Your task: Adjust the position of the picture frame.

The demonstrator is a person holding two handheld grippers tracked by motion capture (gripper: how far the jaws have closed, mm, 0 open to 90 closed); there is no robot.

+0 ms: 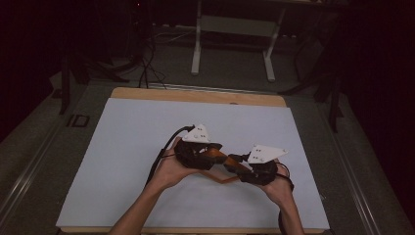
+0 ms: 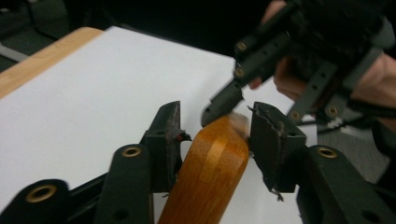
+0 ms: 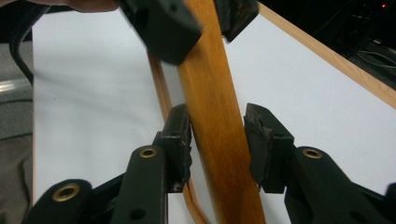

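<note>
**A:** Start with the high view. What's there, and why is it held like that?

**B:** One person with two hands, the left hand [image 1: 171, 169] and the right hand [image 1: 279, 188]. Each carries one claw. The left claw [image 1: 216, 152] and the right claw [image 1: 236, 164] face each other over one white sheet [image 1: 147, 147] on one wooden table [image 1: 195, 94]. One orange-brown varnished wooden slat [image 1: 223, 159] bridges them, near the middle of the table and towards its near edge. I'd judge one claw steadies it while the other changes its hold.

**A:** And the left gripper view?

**B:** The slat [image 2: 210, 177] runs up between the left claw's [image 2: 215, 133] two jaws. The pads seem to stand just off the wood, so I read that claw as open around it, not clamping. The right claw [image 2: 225, 103] sits at the slat's far tip, blurred.

**A:** The right gripper view?

**B:** The right claw [image 3: 217, 135] has both pads pressed on the slat [image 3: 224, 177], gripping it, probably to carry its weight. Farther off, the left claw [image 3: 201, 23] straddles the same slat. One thin wooden strip [image 3: 161, 93] curves along the slat's left side. I can't tell whether it's joined to the slat.
</note>
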